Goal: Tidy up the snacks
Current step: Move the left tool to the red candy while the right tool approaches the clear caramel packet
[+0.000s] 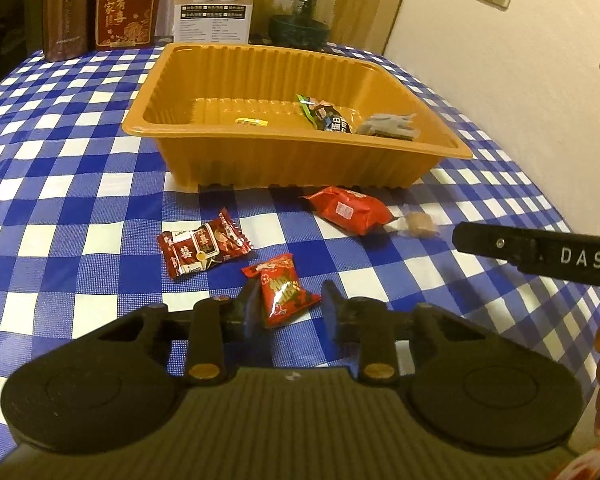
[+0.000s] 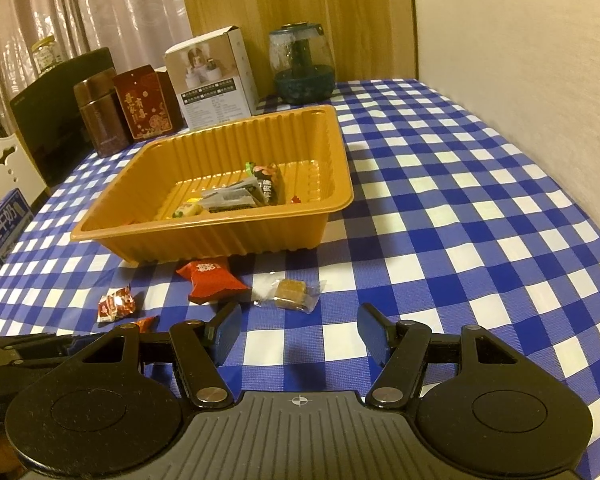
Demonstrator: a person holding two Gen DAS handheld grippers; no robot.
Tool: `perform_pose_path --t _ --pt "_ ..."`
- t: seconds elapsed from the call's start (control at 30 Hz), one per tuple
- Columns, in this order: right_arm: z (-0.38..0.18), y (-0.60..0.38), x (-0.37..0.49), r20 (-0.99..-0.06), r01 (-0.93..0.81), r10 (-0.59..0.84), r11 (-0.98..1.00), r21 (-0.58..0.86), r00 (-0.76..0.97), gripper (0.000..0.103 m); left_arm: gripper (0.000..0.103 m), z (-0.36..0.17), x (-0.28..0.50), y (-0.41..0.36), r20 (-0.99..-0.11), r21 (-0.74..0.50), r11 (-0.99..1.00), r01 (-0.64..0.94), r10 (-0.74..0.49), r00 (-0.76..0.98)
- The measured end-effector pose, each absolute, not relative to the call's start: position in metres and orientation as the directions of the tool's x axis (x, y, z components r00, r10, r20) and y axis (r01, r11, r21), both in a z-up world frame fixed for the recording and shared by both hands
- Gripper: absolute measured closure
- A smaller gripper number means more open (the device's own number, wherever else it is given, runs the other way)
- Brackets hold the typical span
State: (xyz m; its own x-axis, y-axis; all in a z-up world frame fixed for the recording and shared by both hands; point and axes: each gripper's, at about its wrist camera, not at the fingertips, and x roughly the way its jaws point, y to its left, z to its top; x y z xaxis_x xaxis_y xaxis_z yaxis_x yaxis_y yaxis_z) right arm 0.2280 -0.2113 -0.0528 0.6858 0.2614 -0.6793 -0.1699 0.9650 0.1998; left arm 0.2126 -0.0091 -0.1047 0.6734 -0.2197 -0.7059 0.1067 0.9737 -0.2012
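A: L gripper [image 1: 288, 300] — finger state?
B: Fingers [image 1: 252, 300] noted drawn in on a small red foil snack packet w/ yellow print [image 1: 282, 292]. Packet is pinched between the pads, just above the blue-and-white checked tablecloth [image 1: 80, 184].

A: R gripper [image 2: 298, 332]?
B: Fingers [image 2: 228, 330] recorded spread apart, nothing between them. Bare cloth is seen in the gap.

A: Items nearest the R fingers?
B: A clear-wrapped brown square candy [image 2: 290, 290] is noted just ahead of the gap, flat on the cloth. A red pillow-shaped snack pouch [image 2: 212, 280] lies touching it on its left, close to the tray's near wall.

A: Near the L fingers?
B: A dark-red wrapped candy w/ white label [image 1: 204, 250] is logged on the cloth, beyond & left of the pinched packet, apart from it.

A: Tray?
B: Orange ribbed plastic rectangular tray [image 1: 300, 160] sits mid-table. Inside: a green-and-black packet [image 1: 326, 114], a grey wrapper [image 1: 388, 124], a small yellow piece [image 1: 252, 122]. Others can't be told.

A: Background?
B: Brown tin [image 1: 66, 20], red printed box [image 1: 128, 8], white carton [image 2: 216, 80] & glass jar w/ teal base [image 2: 302, 66] stand along the far edge.
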Motion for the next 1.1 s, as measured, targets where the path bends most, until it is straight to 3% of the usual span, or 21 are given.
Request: perform_pose_path --t 0.43,1.1 --pt "-0.056 -0.205 0.235 -0.682 -0.178 0.259 0.966 0.189 0.684 0.039 0.076 -0.106 0.217 -0.012 -0.704 -0.171 0.980 0.100 -0.192 0.684" --pt "-0.081 -0.187 0.270 -0.734 -0.215 0.246 0.967 0.138 0.633 0.039 0.077 -0.092 0.212 -0.001 -0.674 -0.236 0.967 0.094 -0.233 0.701"
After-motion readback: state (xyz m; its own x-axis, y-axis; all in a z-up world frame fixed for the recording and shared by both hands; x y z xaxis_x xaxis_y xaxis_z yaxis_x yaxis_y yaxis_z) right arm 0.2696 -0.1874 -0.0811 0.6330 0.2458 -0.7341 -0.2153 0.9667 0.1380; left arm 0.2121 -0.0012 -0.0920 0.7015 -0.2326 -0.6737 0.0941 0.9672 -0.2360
